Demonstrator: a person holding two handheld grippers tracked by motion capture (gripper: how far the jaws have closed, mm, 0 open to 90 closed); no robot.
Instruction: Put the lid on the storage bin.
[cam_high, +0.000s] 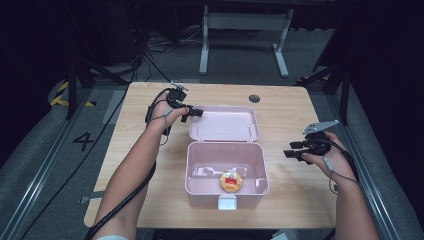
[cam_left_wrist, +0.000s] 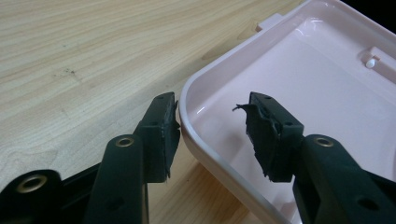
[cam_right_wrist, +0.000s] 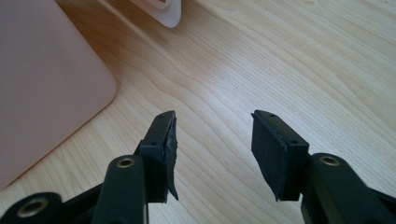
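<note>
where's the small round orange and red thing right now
In the high view the small round orange and red object lies inside the open pink plastic box, on its floor near the front wall, just behind the white front latch.

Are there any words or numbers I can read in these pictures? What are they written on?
"4": a big dark number painted on the grey floor left of the table.
The round orange and red thing inside the open pink box has a white patch on top, but it is too small and blurred to read.
The pink lid, the table and both grippers carry no writing I can see.
</note>
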